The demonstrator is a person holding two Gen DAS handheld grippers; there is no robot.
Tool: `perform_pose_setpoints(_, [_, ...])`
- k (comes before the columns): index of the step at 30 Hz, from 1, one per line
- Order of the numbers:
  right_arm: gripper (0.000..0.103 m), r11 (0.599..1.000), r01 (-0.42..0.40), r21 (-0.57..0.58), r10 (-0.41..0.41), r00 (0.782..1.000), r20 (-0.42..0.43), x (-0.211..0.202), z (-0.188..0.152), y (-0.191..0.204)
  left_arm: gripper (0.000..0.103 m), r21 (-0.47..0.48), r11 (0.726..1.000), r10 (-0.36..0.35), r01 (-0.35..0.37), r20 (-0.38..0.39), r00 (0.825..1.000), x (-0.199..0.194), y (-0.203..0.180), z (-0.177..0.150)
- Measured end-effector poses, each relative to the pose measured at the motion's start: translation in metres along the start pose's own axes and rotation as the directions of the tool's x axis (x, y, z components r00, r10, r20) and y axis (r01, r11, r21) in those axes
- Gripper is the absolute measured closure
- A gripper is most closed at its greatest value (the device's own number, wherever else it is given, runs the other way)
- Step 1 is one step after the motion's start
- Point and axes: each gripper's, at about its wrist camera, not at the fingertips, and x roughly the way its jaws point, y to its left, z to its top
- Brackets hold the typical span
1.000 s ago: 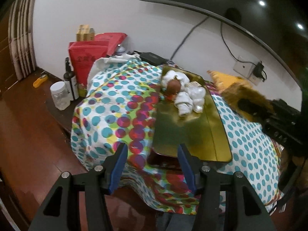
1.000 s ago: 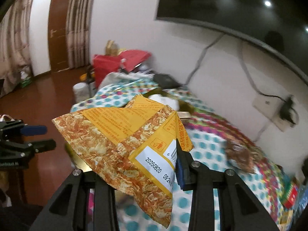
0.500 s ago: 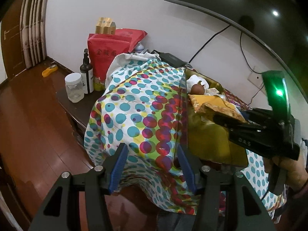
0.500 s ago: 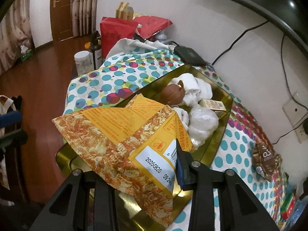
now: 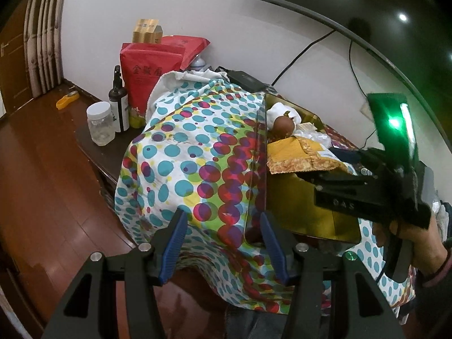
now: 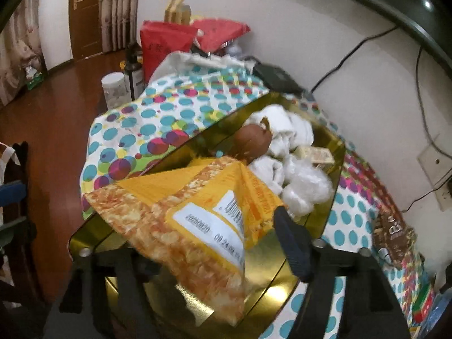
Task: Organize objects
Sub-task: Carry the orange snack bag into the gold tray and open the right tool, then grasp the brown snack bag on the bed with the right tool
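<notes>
A gold tray (image 5: 319, 212) (image 6: 268, 282) lies on a table covered with a polka-dot cloth (image 5: 183, 152). At its far end are white wrapped bundles (image 6: 285, 130), a brown round object (image 6: 252, 141) and a small box (image 6: 313, 152). My right gripper (image 6: 203, 243) is shut on an orange-yellow snack bag (image 6: 186, 223) and holds it low over the tray's middle; the bag also shows in the left wrist view (image 5: 299, 155). My left gripper (image 5: 223, 237) is open and empty at the table's near edge, beside the tray's corner.
A red bag (image 5: 149, 76), a dark bottle (image 5: 118, 99) and a clear jar (image 5: 100, 124) stand on a side stand at the left. A dark snack packet (image 6: 392, 231) lies on the cloth right of the tray. Cables hang on the wall.
My right gripper has carried the snack bag forward and down over the tray, toward the bundles. My left gripper has shifted left, away from the tray's front.
</notes>
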Motion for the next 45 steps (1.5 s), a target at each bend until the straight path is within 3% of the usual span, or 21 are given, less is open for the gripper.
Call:
perform_pose_setpoints(7, [0.029, 0.999, -0.036, -0.020, 0.036, 0.999, 0.016, -0.025, -0.016, 0.001, 0.048, 0.027, 1.000, 0.006, -0.006, 0.005, 1.000, 0.000, -0.010, 0.001])
perform_pose_setpoints(11, [0.028, 0.998, -0.060, 0.012, 0.058, 0.995, 0.081, -0.054, -0.033, -0.009, 0.048, 0.071, 0.998, 0.002, -0.002, 0.008, 1.000, -0.001, -0.027, 0.003])
perform_pose_setpoints(16, [0.021, 0.996, -0.009, 0.090, -0.007, 0.983, 0.181, -0.087, -0.062, -0.045, 0.048, 0.137, 0.990, -0.028, 0.028, 0.003, 1.000, 0.001, -0.059, 0.007])
perform_pose_setpoints(21, [0.021, 0.973, 0.143, 0.184, -0.174, 0.971, 0.165, -0.093, -0.105, -0.103, 0.048, 0.203, 0.976, -0.073, 0.077, -0.027, 0.997, 0.011, -0.099, 0.004])
perform_pose_setpoints(26, [0.021, 0.934, 0.281, 0.220, -0.308, 0.946, 0.100, -0.084, -0.139, -0.154, 0.048, 0.248, 0.960, -0.116, 0.130, -0.069, 0.991, 0.024, -0.135, 0.000])
perform_pose_setpoints(29, [0.020, 0.923, 0.322, 0.209, -0.343, 0.936, 0.075, -0.073, -0.149, -0.176, 0.048, 0.288, 0.946, -0.129, 0.148, -0.084, 0.988, 0.032, -0.159, 0.000])
perform_pose_setpoints(35, [0.021, 0.899, 0.434, 0.054, -0.437, 0.897, 0.062, -0.029, -0.141, -0.189, 0.048, 0.327, 0.925, -0.166, 0.193, -0.108, 0.980, 0.046, -0.195, 0.010])
perform_pose_setpoints(40, [0.028, 0.893, 0.448, -0.049, -0.445, 0.893, 0.062, 0.009, -0.123, -0.193, 0.048, 0.324, 0.926, -0.165, 0.193, -0.111, 0.980, 0.061, -0.211, 0.027])
perform_pose_setpoints(45, [0.028, 0.894, 0.447, -0.004, -0.447, 0.894, 0.037, 0.038, -0.112, -0.213, 0.048, 0.324, 0.928, -0.155, 0.186, -0.119, 0.981, 0.080, -0.223, 0.039])
